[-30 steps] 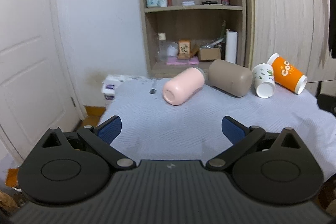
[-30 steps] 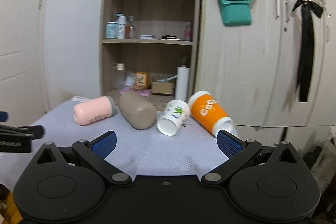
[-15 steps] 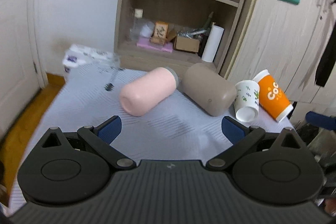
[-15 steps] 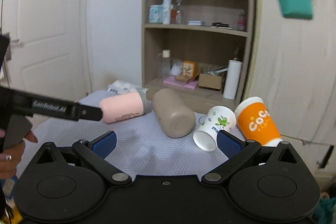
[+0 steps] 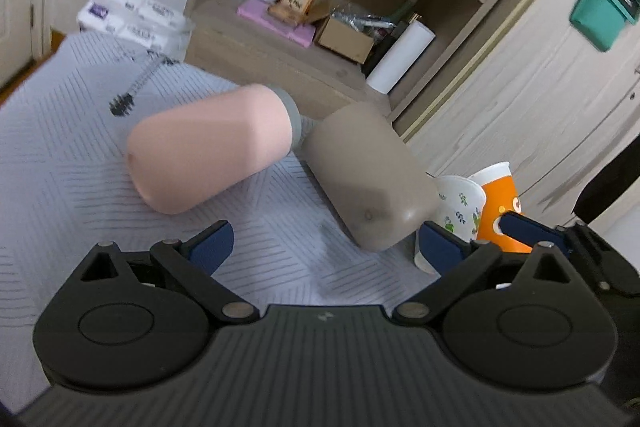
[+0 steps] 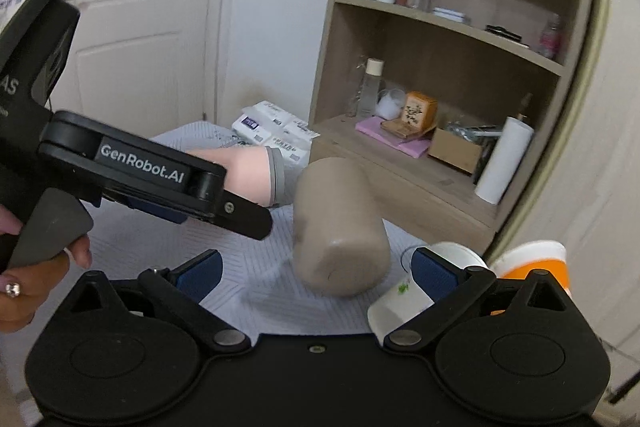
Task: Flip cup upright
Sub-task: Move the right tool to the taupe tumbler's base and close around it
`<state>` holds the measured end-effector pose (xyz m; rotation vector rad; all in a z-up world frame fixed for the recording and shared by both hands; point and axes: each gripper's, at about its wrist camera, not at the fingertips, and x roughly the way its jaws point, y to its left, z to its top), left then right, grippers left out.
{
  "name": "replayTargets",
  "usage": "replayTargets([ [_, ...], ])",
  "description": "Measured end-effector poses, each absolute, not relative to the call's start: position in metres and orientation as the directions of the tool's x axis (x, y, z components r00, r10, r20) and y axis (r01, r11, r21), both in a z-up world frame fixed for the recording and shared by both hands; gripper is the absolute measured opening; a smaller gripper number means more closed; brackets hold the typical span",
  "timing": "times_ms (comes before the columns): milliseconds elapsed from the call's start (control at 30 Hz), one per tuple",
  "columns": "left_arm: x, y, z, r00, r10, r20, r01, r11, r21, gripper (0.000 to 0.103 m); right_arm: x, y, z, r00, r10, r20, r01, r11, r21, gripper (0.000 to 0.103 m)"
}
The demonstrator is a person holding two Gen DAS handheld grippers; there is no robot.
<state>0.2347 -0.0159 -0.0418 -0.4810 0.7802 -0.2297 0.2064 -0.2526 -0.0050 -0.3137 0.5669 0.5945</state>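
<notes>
Both tongs, left (image 5: pixel 326 241) and right (image 6: pixel 316 269), hang released above the bench (image 5: pixel 52 163); the beige cup (image 6: pixel 340 223), somewhat blurred, lies on its side.

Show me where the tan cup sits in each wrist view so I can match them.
Left wrist: the tan cup lies on its side right of centre, beside the pink cup.
Right wrist: the tan cup lies centre frame, base toward the camera.
Shared landmark: the white paper roll on the bottom shelf.
</notes>
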Motion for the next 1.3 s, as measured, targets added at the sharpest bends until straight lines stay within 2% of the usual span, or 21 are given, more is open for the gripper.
replayTargets([
  [200, 0.252, -0.009, -0.051, 0.665, -0.429, -0.611, -0.032, 0.801, -0.598, 0.1, 0.236, -0.235, -0.025, 0.662, 0.402, -0.633, -0.634, 0.75, -0.187, 0.098],
  [333, 0.257, -0.009, -0.056, 0.664, -0.436, -0.608, -0.055, 0.782, -0.621, 0.1, 0.253, -0.225, -0.034, 0.66, 0.371, -0.654, -0.639, 0.735, -0.228, 0.097],
  [500, 0.261, -0.008, -0.061, 0.66, -0.44, -0.609, -0.065, 0.774, -0.63, 0.1, 0.264, -0.217, -0.043, 0.648, 0.346, -0.678, -0.649, 0.717, -0.255, 0.086],
  [667, 0.265, -0.008, -0.065, 0.651, -0.461, -0.603, -0.084, 0.745, -0.661, 0.1, 0.267, -0.211, -0.046, 0.653, 0.321, -0.686, -0.637, 0.723, -0.269, 0.086],
  [700, 0.266, -0.008, -0.065, 0.651, -0.462, -0.603, -0.087, 0.743, -0.663, 0.1, 0.266, -0.21, -0.046, 0.657, 0.314, -0.685, -0.633, 0.724, -0.274, 0.081],
  [733, 0.267, -0.008, -0.066, 0.651, -0.461, -0.603, -0.088, 0.743, -0.663, 0.1, 0.266, -0.209, -0.045, 0.664, 0.303, -0.683, -0.625, 0.727, -0.285, 0.081],
  [1300, 0.26, 0.003, -0.07, 0.577, -0.586, -0.569, -0.061, 0.664, -0.745, 0.098, 0.237, -0.203, -0.03, 0.614, 0.306, -0.727, -0.57, 0.809, -0.141, 0.081],
])
